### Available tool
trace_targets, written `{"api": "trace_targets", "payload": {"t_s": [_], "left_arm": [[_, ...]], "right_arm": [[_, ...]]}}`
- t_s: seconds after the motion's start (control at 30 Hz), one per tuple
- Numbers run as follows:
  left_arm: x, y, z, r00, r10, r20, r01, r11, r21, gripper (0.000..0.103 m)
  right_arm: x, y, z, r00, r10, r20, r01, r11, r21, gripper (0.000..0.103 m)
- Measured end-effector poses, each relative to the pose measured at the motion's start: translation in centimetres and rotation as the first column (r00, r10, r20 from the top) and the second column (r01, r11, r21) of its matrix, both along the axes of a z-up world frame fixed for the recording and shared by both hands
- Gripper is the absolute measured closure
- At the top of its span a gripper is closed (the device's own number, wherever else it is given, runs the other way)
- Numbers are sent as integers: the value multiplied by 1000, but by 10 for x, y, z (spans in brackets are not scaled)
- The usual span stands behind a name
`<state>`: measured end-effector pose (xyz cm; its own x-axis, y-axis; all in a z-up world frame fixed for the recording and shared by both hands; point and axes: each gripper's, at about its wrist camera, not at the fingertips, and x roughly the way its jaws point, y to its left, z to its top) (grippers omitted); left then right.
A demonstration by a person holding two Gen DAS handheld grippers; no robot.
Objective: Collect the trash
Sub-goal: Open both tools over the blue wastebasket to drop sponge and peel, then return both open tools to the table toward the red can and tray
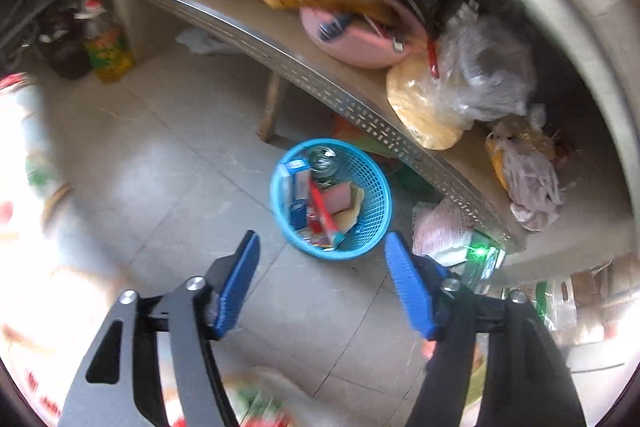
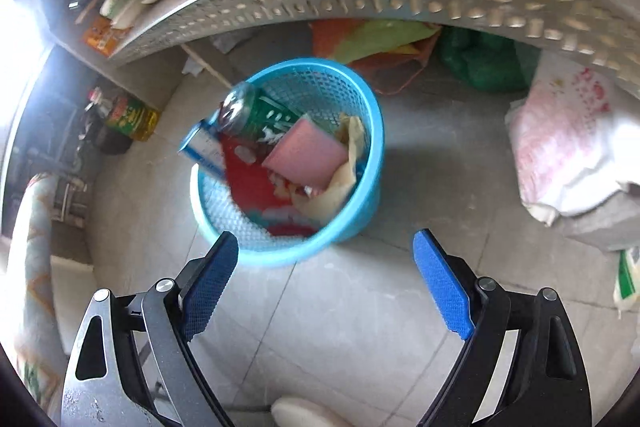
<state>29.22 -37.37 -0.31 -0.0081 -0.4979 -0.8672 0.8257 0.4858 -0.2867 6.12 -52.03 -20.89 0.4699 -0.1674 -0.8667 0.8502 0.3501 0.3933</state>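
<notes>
A blue mesh trash basket [image 1: 376, 211] stands on the tiled floor beside a shelf; it also shows in the right wrist view [image 2: 360, 99]. It holds a clear plastic bottle with a green label [image 2: 256, 111], a blue carton [image 2: 202, 149], a pink pad [image 2: 306, 157], red wrappers [image 2: 256, 183] and crumpled yellowish paper [image 2: 348, 163]. My left gripper [image 1: 322, 247] is open and empty, above and short of the basket. My right gripper [image 2: 326, 247] is open and empty, just at the basket's near rim.
A low shelf with a perforated metal edge [image 1: 320, 83] carries bowls, a pink basin [image 1: 352, 43] and plastic bags [image 1: 480, 75]. Coloured bags [image 2: 400, 43] lie under the shelf. A white and pink sack [image 2: 568, 143] lies right of the basket. An oil bottle [image 1: 108, 51] stands far left.
</notes>
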Motion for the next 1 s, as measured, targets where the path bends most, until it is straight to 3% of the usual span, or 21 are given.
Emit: {"api": "trace_targets", "payload": {"t_s": [0.13,0.27,0.37,0.53,0.67,0.8,0.93,1.0], "left_arm": [[-5,115,38,992,114,44,-111,991,-75,27],[-21,241,65,945,299,133,-284,952,-116,22],[-39,331,78,863,445,239,-434,895,-102,22],[-65,430,84,747,603,280,-589,796,-142,22],[-74,476,65,679,689,255,-684,719,-123,22],[-79,503,39,635,747,200,-747,659,-91,22],[-88,507,20,617,763,195,-764,640,-86,24],[-92,509,9,616,769,172,-770,633,-77,26]], "right_arm": [[-21,41,43,997,74,19,-73,996,-49,18],[-36,74,94,987,157,42,-151,981,-121,18],[-31,95,130,967,244,69,-230,958,-173,18],[5,137,190,905,406,129,-367,896,-251,18],[49,186,218,803,556,215,-505,826,-249,21],[102,256,222,661,715,227,-681,699,-219,28],[148,317,217,536,816,217,-805,571,-161,36],[168,345,222,462,863,204,-849,497,-177,36]]}}
